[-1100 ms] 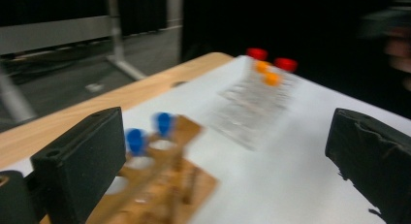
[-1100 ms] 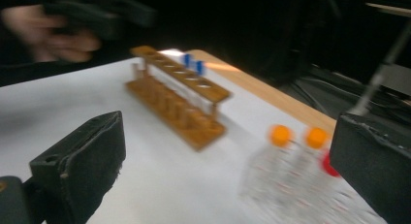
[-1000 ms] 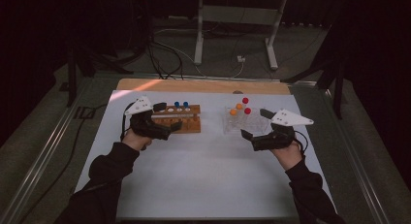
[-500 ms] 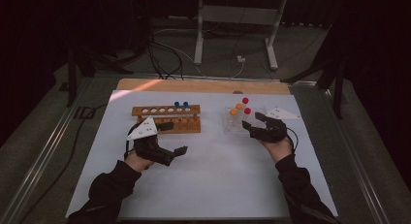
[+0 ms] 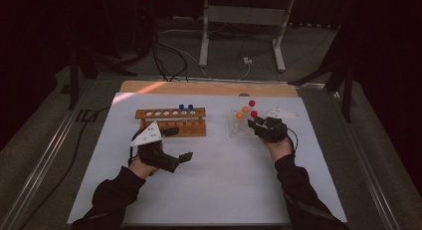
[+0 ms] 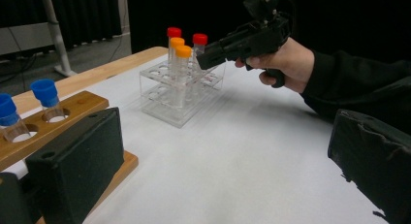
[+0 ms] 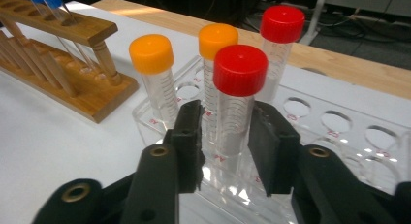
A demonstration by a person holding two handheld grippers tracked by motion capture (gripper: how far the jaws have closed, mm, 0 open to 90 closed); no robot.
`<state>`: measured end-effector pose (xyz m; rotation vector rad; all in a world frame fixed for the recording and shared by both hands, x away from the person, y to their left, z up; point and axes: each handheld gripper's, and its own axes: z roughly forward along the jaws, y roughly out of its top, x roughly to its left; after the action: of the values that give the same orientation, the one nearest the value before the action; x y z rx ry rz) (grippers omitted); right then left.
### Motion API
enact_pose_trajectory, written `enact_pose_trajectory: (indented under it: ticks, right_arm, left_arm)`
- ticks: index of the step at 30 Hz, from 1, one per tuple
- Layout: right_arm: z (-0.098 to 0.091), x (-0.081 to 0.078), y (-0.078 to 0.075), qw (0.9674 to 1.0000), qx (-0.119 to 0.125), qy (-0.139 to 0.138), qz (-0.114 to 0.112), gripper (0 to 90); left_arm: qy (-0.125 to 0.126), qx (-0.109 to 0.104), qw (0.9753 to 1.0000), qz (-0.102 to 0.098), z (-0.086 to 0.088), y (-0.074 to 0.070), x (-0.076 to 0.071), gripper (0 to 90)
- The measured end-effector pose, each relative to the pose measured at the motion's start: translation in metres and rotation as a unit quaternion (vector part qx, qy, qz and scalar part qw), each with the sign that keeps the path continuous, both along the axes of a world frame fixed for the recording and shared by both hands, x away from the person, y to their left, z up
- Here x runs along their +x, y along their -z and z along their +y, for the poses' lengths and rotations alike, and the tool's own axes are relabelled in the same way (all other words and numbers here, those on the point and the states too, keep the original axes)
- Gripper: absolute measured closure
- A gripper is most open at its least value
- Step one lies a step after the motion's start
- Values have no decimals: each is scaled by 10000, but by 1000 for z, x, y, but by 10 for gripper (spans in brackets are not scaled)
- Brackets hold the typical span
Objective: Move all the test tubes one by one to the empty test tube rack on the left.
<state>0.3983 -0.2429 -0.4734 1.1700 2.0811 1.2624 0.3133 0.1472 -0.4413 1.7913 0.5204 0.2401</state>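
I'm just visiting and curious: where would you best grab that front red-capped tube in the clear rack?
Grip the red-capped tube on its bare wall just below the cap, coming level from the near side as the right tool does. It stands upright, the orange-capped tubes crowd behind it, and the rack hides its foot. The jaws have just been closing around it.

Bare white sheet (image 5: 224,190) lies open between wooden rack (image 5: 171,121) and clear rack (image 5: 239,128)

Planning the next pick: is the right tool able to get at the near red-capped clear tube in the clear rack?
Probably yes: the right tool has just been closing around the red-capped tube, nothing between them.
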Motion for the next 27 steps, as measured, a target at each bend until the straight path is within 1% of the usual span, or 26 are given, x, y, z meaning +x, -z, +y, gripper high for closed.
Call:
enact_pose_trajectory:
  ticks: [2, 3, 4, 5, 9, 14, 16, 19, 23, 27]
  right_arm:
    - [1, 1, 0, 10000, -19, 14, 26, 717]
    - [1, 2, 0, 10000, -71, 61, 1, 742]
    - [0, 2, 0, 9999, -88, 57, -6, 745]
    - [-1, 3, -2, 10000, -69, 37, 1, 748]
    - [-3, 1, -14, 9999, -22, 2, -103, 750]
    - [-4, 0, -38, 9996, -76, -69, -278, 751]
    - [-4, -1, -48, 9992, -106, -85, -375, 750]
    - [-5, -4, -64, 9987, -90, -132, -473, 751]
    - [-4, -12, -83, 9977, -103, -288, -599, 751]
    - [2, -22, -94, 9964, -117, -547, -630, 751]
  left_arm:
    - [1, 9, 10000, -4, 0, 1, 0, 5]
    - [8, 3, 10000, 6, 0, 1, 0, 5]
    - [-1, 13, 10000, 7, 0, 1, 0, 5]
    - [18, 18, 10000, 15, 0, 1, 0, 5]
    - [27, 24, 10000, 27, -1, 1, 0, 5]
    - [63, -5, 10000, 34, -2, -1, 0, 5]
    - [69, 17, 10000, 17, -2, -2, 0, 5]
    - [87, -27, 10000, 34, -2, -4, -1, 5]
    - [103, -29, 9999, -2, -2, -8, -2, 5]
    - [133, -18, 9999, -48, -3, -13, -2, 5]
